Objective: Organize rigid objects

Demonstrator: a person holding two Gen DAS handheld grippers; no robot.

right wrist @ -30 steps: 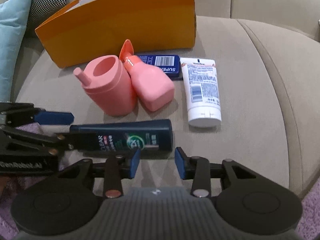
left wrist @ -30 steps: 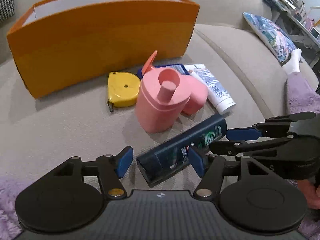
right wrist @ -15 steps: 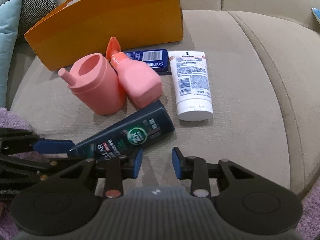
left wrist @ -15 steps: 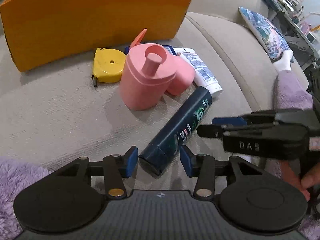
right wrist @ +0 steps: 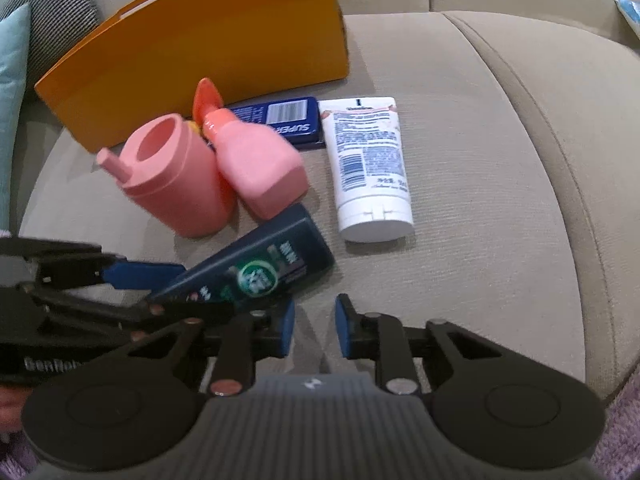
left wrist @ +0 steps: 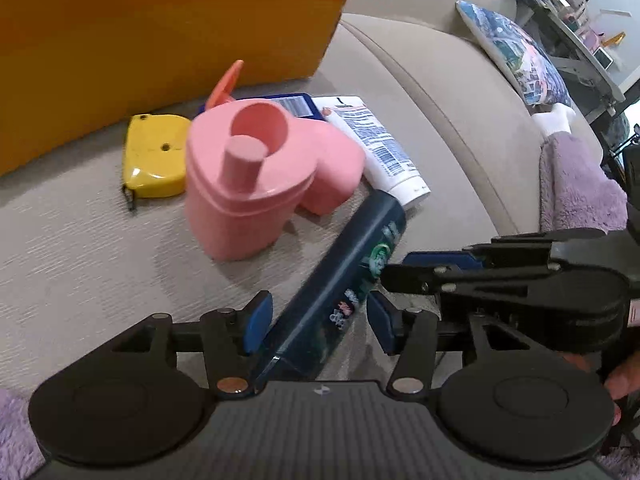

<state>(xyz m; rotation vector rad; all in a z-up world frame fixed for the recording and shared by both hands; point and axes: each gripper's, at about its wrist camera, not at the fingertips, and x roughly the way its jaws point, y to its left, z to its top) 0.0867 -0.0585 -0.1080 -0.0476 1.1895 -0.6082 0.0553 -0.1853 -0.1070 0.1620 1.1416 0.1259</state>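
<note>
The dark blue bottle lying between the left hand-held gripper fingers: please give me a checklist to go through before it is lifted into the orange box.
1. Dark blue bottle between the left hand-held gripper fingers: ok.
2. Pads pressing on the bottle: not ok, gaps show on both sides.
3. Right hand-held gripper free of objects: ok, open and holds nothing.
4. Right hand-held gripper away from the bottle: not ok, it lies close beside it.
5. Bottle free of the pink container: ok, apart.
6. Room inside the orange box: cannot tell, its inside is hidden.
</note>
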